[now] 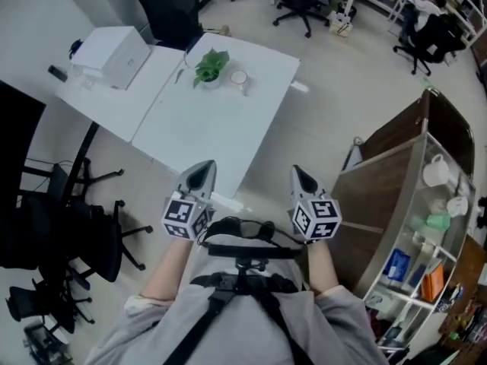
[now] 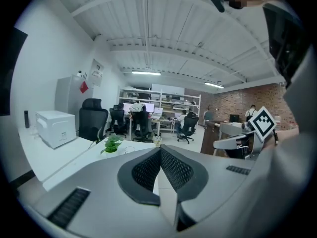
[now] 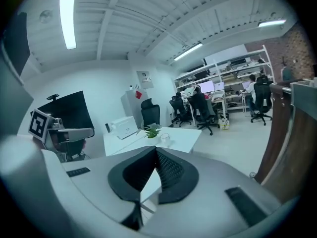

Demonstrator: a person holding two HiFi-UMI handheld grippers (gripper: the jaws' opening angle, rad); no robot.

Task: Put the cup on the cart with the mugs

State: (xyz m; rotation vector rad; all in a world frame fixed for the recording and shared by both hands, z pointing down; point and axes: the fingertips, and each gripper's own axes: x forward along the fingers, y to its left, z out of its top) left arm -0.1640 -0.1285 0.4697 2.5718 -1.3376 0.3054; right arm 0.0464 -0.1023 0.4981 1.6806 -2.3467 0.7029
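A clear cup (image 1: 239,78) stands on the white table (image 1: 221,128) beside a small potted plant (image 1: 211,68). In the right gripper view the cup (image 3: 165,139) shows just past the jaws, far off. It is faint in the left gripper view (image 2: 130,150). The cart (image 1: 384,196) with white mugs (image 1: 436,171) on its upper shelf stands at the right. My left gripper (image 1: 202,166) and right gripper (image 1: 299,172) are held close to the person's body, short of the table's near edge. Both are shut with nothing between the pads.
A white box (image 1: 114,52) sits at the table's far left. Black office chairs (image 1: 84,234) stand to the left and behind the table (image 1: 171,6). The cart's lower shelves hold a green cup (image 1: 437,222) and small boxes (image 1: 396,265). Open floor lies between table and cart.
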